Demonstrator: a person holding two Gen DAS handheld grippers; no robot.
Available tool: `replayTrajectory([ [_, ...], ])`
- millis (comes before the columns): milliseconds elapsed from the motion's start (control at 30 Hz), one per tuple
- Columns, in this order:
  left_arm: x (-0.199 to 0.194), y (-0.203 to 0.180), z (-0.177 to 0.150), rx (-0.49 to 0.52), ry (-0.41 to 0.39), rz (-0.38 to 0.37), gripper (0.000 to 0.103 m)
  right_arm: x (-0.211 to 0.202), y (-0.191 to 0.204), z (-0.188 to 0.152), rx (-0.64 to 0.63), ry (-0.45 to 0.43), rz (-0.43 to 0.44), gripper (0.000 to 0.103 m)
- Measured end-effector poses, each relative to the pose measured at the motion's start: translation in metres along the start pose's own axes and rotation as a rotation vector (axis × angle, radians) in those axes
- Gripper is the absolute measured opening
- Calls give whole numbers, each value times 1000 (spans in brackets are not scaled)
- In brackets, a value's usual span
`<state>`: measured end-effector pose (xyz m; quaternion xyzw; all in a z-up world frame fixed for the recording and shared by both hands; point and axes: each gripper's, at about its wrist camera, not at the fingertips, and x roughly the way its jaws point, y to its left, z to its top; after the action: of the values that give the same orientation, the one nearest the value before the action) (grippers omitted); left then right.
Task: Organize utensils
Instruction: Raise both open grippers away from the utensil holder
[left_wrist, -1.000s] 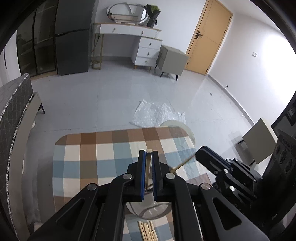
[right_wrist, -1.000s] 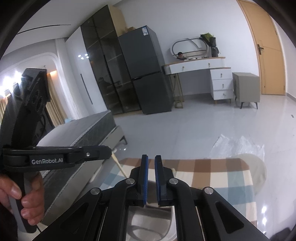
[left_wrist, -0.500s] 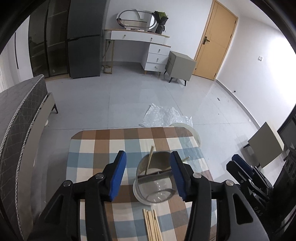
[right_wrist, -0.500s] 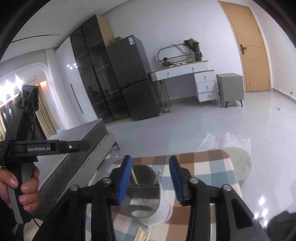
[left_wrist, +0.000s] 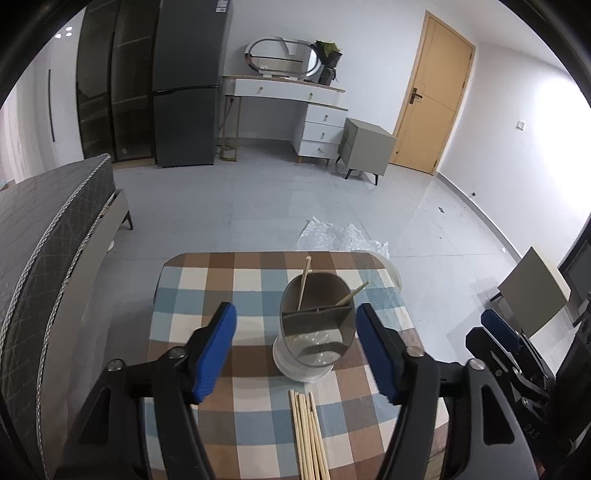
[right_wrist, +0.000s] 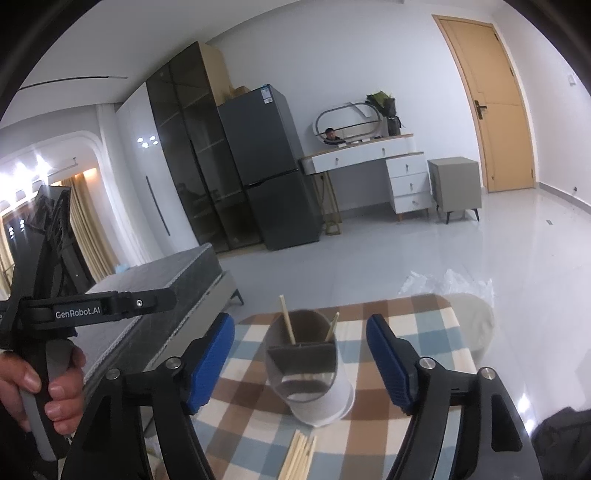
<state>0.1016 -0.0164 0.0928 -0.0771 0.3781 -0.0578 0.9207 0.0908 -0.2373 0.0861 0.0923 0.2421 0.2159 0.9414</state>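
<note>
A grey utensil holder (left_wrist: 314, 325) with a divider stands on the checked tablecloth (left_wrist: 221, 284). Two chopsticks (left_wrist: 303, 282) lean in its far compartment. Several loose chopsticks (left_wrist: 308, 435) lie in front of it near the table's front edge. My left gripper (left_wrist: 295, 350) hangs above them, jaws opening, nothing between the pads. In the right wrist view the holder (right_wrist: 306, 362) sits ahead of my right gripper (right_wrist: 301, 363), whose jaws are also opening and hold nothing. The loose chopsticks (right_wrist: 299, 456) show below it.
A person's hand (right_wrist: 48, 391) grips the left gripper's handle at the left. A dark bed (left_wrist: 40, 251) runs along the table's left side. Crumpled plastic (left_wrist: 340, 236) lies on the floor beyond the table. A fridge (left_wrist: 184, 85), a dresser (left_wrist: 291, 110) and a door (left_wrist: 432, 99) stand far back.
Both grippers were shut, the left on a chopstick over the holder. Both opened and drew back; the chopstick now stands in the holder, and the loose chopsticks have come into view.
</note>
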Motion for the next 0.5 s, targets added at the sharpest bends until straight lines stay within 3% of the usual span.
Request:
replayTrajectory([
  [500, 0, 5, -51, -2, -24, 26, 72, -8, 4, -52, 6, 59, -66, 91],
])
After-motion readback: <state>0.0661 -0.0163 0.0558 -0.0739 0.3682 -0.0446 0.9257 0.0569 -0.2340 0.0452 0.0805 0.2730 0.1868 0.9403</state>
